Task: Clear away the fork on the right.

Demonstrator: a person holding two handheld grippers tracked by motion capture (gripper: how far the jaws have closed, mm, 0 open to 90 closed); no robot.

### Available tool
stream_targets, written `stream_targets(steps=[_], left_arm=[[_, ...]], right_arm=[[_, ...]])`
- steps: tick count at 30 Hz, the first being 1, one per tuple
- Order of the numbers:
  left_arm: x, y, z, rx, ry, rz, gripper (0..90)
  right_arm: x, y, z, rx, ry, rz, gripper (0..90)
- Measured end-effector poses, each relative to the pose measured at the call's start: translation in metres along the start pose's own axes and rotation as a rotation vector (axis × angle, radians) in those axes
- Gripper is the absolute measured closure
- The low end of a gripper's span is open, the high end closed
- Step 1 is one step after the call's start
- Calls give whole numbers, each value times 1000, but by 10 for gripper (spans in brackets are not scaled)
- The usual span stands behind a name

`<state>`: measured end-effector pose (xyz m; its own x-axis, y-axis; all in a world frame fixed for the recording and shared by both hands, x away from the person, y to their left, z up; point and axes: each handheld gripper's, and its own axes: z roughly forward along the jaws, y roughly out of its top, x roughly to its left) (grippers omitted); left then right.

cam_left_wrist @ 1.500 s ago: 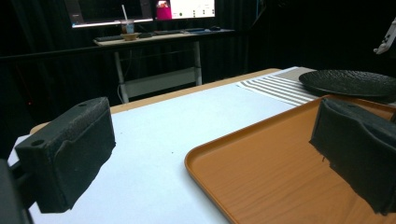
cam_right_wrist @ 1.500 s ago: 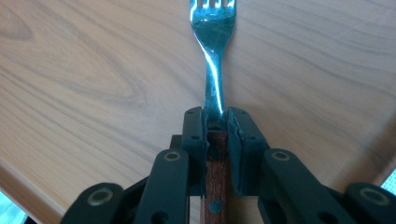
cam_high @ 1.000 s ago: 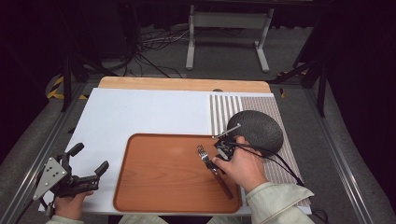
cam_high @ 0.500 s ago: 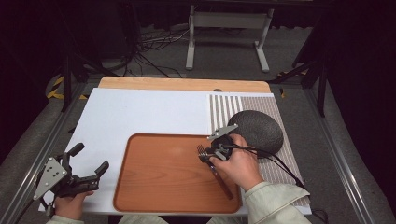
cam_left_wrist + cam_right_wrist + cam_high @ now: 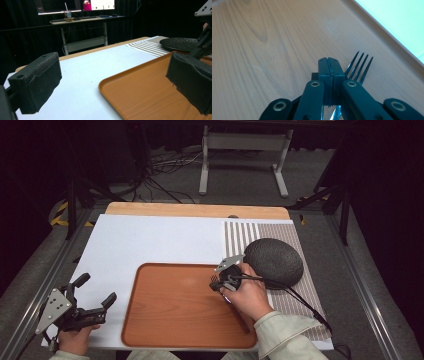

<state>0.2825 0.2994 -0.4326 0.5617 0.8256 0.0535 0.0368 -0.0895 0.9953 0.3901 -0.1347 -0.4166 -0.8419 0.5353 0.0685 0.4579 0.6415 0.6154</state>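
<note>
Left hand-held gripper (image 5: 95,301) sits at the near left corner of the worktop (image 5: 150,240), jaws wide apart w/ nothing between them. Its black pads (image 5: 35,82) are square and rough. In the middle lies a big orange-brown tray (image 5: 175,310) w/ wood grain and a low rim, on a white sheet. Right hand-held gripper (image 5: 216,284) is over the tray's far right part, jaws pressed together on a fork (image 5: 359,66). The fork is dark and shiny, 4 thin tines poking out past the jaws, just above the tray. Right of that, a dark round bumpy plate (image 5: 274,260) rests on a striped mat (image 5: 240,235).
</note>
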Motion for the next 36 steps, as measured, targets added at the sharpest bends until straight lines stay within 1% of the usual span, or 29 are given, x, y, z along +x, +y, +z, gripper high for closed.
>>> stream_targets(steps=[1, 5, 8, 11, 18, 27, 36], left_arm=[[0, 0, 0, 0, 0, 0, 5], [0, 0, 0, 0, 0, 1, 5], [0, 0, 0, 0, 0, 1, 5], [0, 0, 0, 0, -1, 1, 5], [0, 0, 0, -3, 0, -4, 5], [0, 0, 0, -1, 0, -2, 5], [0, 0, -1, -4, 0, -3, 5]], right_arm=[[-1, -1, 2, 10, -2, 0, 900], [-3, -2, 8, 20, -2, -2, 900], [-6, -2, 12, 30, -10, -15, 900], [-7, -3, 15, 41, -13, -18, 900], [-7, -5, 20, 67, -2, -33, 900], [-8, -6, 21, 73, -7, -38, 900], [-15, -6, 18, 90, -45, -33, 900]])
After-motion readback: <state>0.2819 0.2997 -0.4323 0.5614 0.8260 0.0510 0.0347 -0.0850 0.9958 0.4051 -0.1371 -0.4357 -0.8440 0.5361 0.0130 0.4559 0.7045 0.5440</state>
